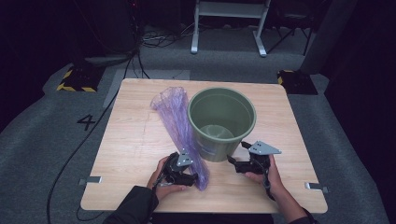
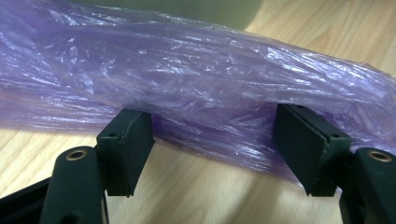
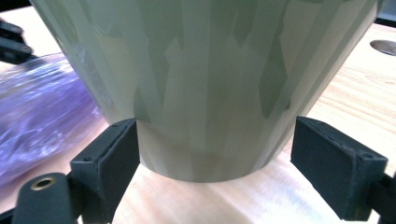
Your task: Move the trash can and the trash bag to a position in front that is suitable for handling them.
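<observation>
Left tongs (image 2: 212,140) spread wide, jaws at the near edge of the purple plastic bag (image 2: 196,84), not pinching it. Right tongs (image 3: 215,163) spread too, jaws flanking the base of the green bucket (image 3: 205,84), left one close against its wall. The bag lies stretched along the desk (image 1: 135,135), just left of the upright bucket.

Green bin (image 3: 201,84) base between open tool (image 3: 215,158), purple bag (image 3: 42,116) beside

Wooden table (image 1: 140,140): purple plastic bag (image 1: 175,116) beside green bucket (image 1: 222,122).
</observation>
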{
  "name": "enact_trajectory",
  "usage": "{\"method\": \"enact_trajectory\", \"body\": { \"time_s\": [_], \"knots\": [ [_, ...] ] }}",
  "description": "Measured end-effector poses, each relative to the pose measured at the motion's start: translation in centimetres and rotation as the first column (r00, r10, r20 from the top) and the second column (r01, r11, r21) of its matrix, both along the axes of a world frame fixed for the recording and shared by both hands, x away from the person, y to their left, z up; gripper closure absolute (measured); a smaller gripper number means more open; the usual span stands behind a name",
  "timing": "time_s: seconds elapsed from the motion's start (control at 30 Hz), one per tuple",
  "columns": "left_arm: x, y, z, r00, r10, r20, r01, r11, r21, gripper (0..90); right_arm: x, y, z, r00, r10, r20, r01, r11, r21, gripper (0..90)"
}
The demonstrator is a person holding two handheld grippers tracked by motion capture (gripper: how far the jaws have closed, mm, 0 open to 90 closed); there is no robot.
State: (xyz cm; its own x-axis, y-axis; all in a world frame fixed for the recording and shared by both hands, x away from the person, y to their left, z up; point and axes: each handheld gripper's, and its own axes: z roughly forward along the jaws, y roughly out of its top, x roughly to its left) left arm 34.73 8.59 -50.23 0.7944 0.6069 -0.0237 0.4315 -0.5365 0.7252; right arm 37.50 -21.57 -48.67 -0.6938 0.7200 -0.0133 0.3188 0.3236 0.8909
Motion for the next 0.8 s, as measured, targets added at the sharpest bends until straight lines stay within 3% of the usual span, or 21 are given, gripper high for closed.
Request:
{"method": "enact_trajectory", "body": {
  "time_s": [0.23,0.43,0.63,0.8],
  "knots": [
    [1.0,-1.4,0.0,0.9998,0.020,-0.002,-0.020,0.9998,-0.006,26.3,2.6,0.4,-0.3,0.9999,-0.002,-0.016,0.001,0.9990,-0.045,15.5],
    [1.9,-3.2,-0.1,0.9996,0.024,0.013,-0.024,0.9997,0.008,26.2,3.2,0.1,-0.6,0.9996,-0.005,-0.029,0.004,0.9985,-0.054,15.7],
    [2.4,-4.4,0.0,0.9995,0.030,0.013,-0.030,0.9995,0.008,25.9,2.9,-0.6,-0.7,0.9993,-0.004,-0.038,0.001,0.9981,-0.061,17.4],
    [1.9,-4.2,0.6,0.9994,0.026,0.024,-0.025,0.9996,-0.014,22.4,1.2,-1.5,0.4,0.9985,0.047,-0.028,-0.048,0.9977,-0.048,20.3]
  ]
}}
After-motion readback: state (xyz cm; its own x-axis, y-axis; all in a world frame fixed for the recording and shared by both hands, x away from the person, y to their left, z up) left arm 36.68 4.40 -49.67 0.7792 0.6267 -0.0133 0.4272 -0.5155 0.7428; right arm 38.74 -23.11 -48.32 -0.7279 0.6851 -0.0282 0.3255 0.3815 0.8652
